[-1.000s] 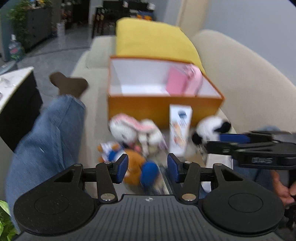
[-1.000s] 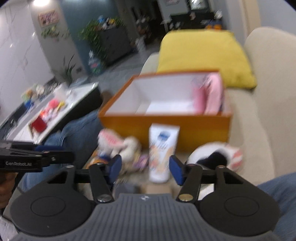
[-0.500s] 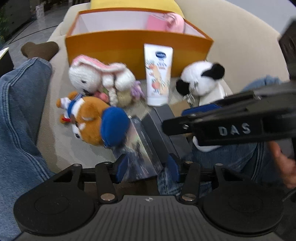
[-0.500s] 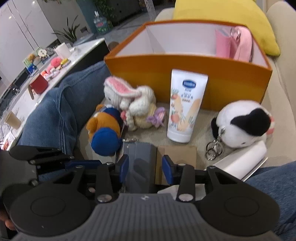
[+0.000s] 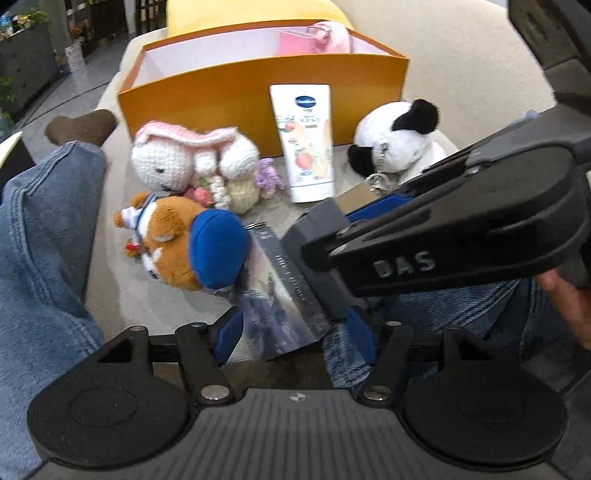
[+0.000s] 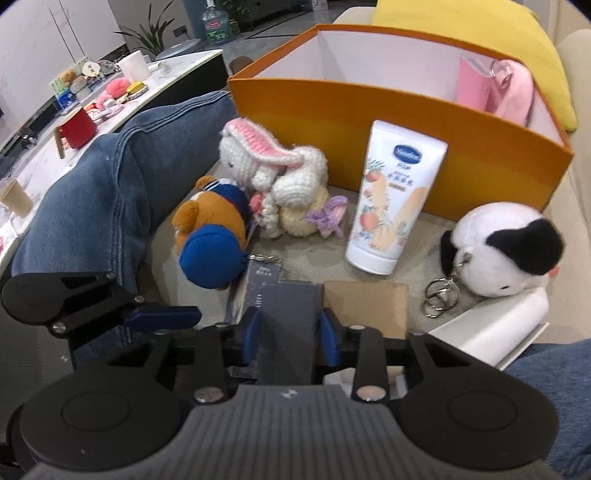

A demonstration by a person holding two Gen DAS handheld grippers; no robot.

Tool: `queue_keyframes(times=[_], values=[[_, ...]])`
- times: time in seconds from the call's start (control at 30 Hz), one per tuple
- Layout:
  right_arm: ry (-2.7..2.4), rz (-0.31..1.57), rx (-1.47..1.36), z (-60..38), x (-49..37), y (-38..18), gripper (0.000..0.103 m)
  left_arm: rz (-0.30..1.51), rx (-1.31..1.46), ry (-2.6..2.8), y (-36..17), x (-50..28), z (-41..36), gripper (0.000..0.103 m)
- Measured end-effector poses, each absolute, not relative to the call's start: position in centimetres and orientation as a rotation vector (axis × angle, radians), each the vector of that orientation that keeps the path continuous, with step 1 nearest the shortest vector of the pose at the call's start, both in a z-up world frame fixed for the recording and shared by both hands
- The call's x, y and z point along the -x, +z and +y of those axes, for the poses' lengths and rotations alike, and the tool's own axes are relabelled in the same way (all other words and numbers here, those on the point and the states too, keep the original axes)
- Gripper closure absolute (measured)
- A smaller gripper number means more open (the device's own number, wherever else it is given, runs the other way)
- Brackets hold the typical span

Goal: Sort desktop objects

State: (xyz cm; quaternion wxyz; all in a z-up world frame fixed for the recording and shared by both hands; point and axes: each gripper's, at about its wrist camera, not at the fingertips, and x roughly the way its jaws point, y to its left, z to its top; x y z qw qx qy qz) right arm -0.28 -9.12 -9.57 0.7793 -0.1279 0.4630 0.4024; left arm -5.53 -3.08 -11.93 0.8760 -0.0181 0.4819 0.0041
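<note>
My right gripper point(image 6: 289, 338) is shut on a dark grey box point(image 6: 288, 314) that lies on the sofa seat; it also shows in the left wrist view point(image 5: 321, 225). My left gripper point(image 5: 295, 334) is open around the near end of a dark printed box point(image 5: 284, 295) beside it. Behind them lie a brown bear with a blue cap point(image 5: 184, 243), a crocheted bunny point(image 5: 192, 162), a lotion tube point(image 5: 306, 140) and a panda plush point(image 5: 395, 140). An orange box point(image 5: 258, 85) stands at the back with pink items point(image 6: 495, 88) inside.
A brown cardboard piece point(image 6: 365, 306) and a white box point(image 6: 495, 328) lie right of the grey box. Jeans-clad legs point(image 5: 40, 229) flank the pile. A yellow cushion point(image 6: 480, 26) sits behind the orange box. A cluttered white table point(image 6: 74, 107) stands at left.
Both grippers dropped from above the pile down to the boxes at the near edge. The right gripper closed on the grey box. The left one now straddles the printed box.
</note>
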Motion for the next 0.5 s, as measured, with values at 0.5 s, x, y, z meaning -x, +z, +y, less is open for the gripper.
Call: queue_keyframes(times=[0.5], values=[[0.809, 0.815, 0.040, -15.5, -1.8, -2.4, 0.067, 1.062, 0.073, 0.089, -13.5, 2.1, -4.4, 0.030]])
